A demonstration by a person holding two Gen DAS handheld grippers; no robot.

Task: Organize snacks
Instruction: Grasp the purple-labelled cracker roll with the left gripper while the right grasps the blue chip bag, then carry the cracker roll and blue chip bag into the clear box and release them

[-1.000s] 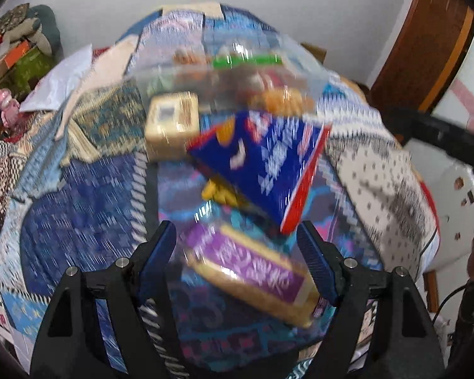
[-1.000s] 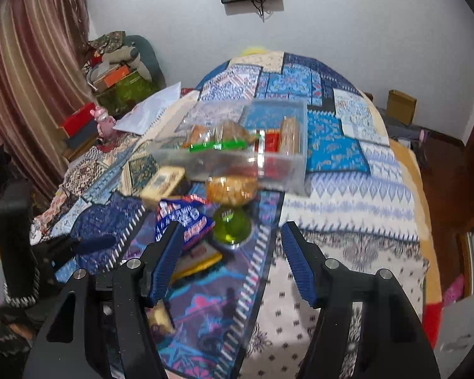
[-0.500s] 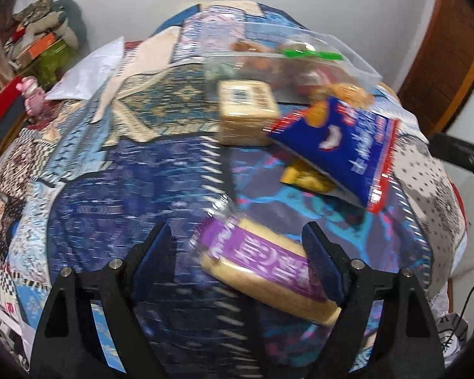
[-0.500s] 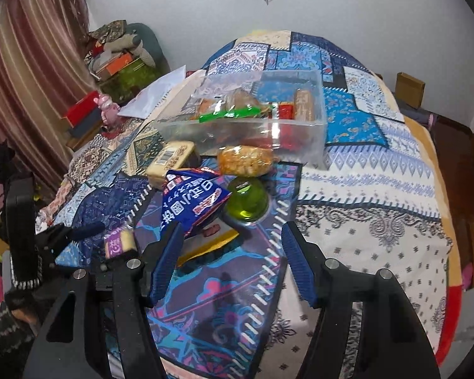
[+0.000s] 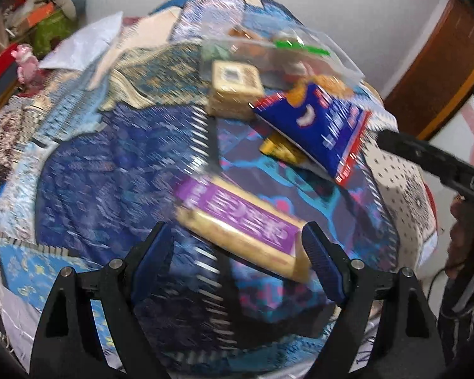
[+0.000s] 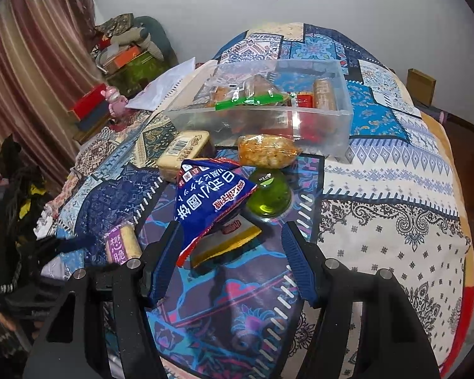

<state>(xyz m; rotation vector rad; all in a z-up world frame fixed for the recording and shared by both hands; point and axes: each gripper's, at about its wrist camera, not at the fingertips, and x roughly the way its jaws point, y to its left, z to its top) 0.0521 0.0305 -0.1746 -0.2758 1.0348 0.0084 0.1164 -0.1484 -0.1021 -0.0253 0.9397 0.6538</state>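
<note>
Lower now, my left tool (image 5: 237,252) hangs open over the purple biscuit pack (image 5: 240,224) to straddle it; my right tool (image 6: 227,252) gapes empty beside the blue bag (image 6: 210,202).

Just a bed (image 6: 395,221) under a patchwork quilt. Lying on it: clear plastic bin (image 6: 344,126) of snacks, tan biscuit pack (image 6: 183,151), orange puffs bag (image 6: 265,154), green jelly cup (image 6: 270,200), blue chip bag (image 6: 211,202) over a yellow packet (image 6: 227,243), purple-label cracker pack (image 5: 246,233).

L tool (image 5: 237,252) opened wider w/ purple snack bar (image 5: 240,230) between pads; R tool (image 6: 227,262) dropped closer to blue bag (image 6: 208,202).
</note>
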